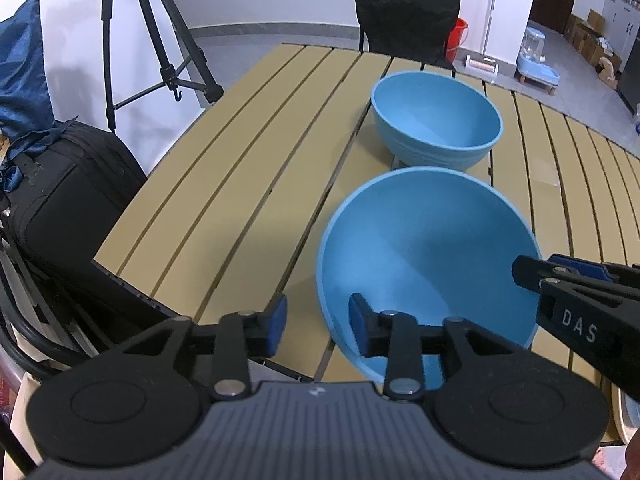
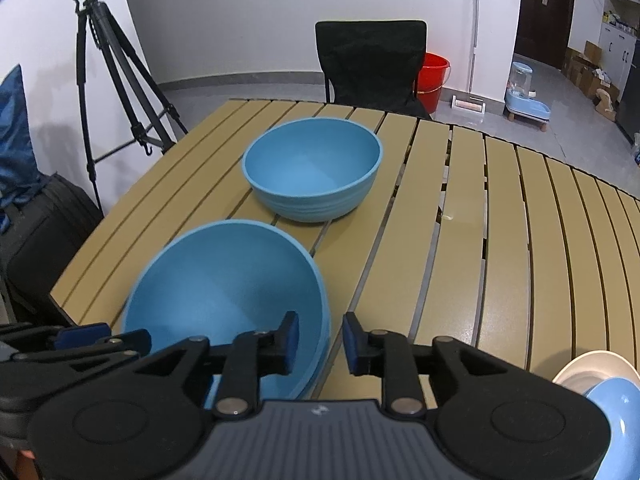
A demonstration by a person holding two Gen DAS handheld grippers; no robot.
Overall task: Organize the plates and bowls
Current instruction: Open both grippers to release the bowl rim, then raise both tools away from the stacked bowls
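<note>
The near blue bowl (image 1: 428, 256) is resting on the tabletop (image 1: 240, 184), just short of the far blue bowl (image 1: 436, 120). Its opposite rims are being straddled by the left gripper (image 1: 318, 322) and right gripper (image 2: 320, 338), jaws parted, pads clear, probably releasing it

On the tan slatted worktop (image 2: 500, 240) I see two round blue bowls, one behind the other. The near blue bowl (image 2: 224, 292) sits by the worktop's front left part; the far blue bowl (image 2: 312, 168) stands just behind it, apart. My left gripper (image 1: 318, 320) straddles the near bowl's left rim, my right gripper (image 2: 320, 338) its right rim. Behind the worktop stands a black chair (image 2: 370, 64), with a black tripod (image 2: 108, 68) to the left.
</note>
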